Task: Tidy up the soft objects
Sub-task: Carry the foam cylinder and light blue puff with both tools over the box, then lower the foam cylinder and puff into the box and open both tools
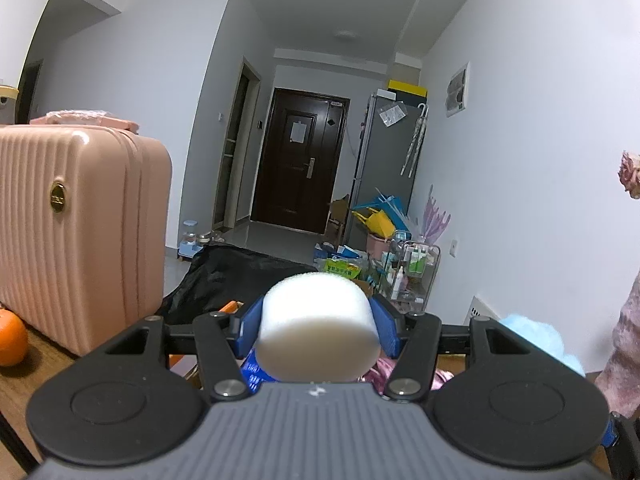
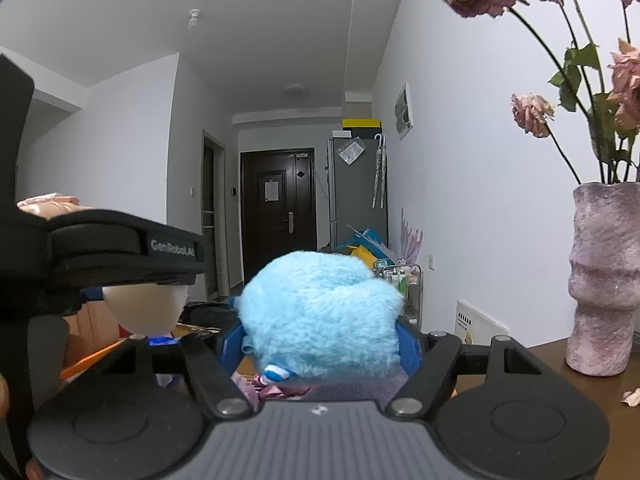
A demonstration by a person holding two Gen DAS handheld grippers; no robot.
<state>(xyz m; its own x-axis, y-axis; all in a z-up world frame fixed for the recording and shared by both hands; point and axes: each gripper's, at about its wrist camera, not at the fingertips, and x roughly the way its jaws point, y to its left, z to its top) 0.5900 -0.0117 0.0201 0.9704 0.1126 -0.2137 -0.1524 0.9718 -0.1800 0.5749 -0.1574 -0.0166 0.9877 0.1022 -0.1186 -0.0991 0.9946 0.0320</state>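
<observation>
Left wrist view, left to right: an orange (image 1: 11,338) at the frame's edge on the wooden table (image 1: 16,388); beside it a pink ribbed suitcase (image 1: 76,232) standing upright on the table; at centre the left gripper (image 1: 318,322), its blue pads (image 1: 386,326) pressed against both sides of a white foam cylinder (image 1: 318,326) — the cylinder lies on its side, one flat end toward the camera, held clear of the table; beyond it a black bag (image 1: 236,276) and a dark door (image 1: 300,164) at the end of the hall; a grey refrigerator (image 1: 384,168) to the door's right; at far right a tuft of the blue plush toy (image 1: 532,334).

Right wrist view, left to right: the left gripper (image 2: 144,308) seen side-on, the foam cylinder (image 2: 144,308) showing beneath its body; at centre the right gripper (image 2: 322,340), its blue pads (image 2: 410,344) closed against the blue plush toy (image 2: 320,312) — the fur bulges above and over the fingers; pink fabric (image 2: 272,392) lies below the toy; at far right a mottled pink vase (image 2: 602,276) of wilted roses (image 2: 532,114) stands on the table (image 2: 552,368); a fallen petal (image 2: 632,396) lies near its base.
</observation>
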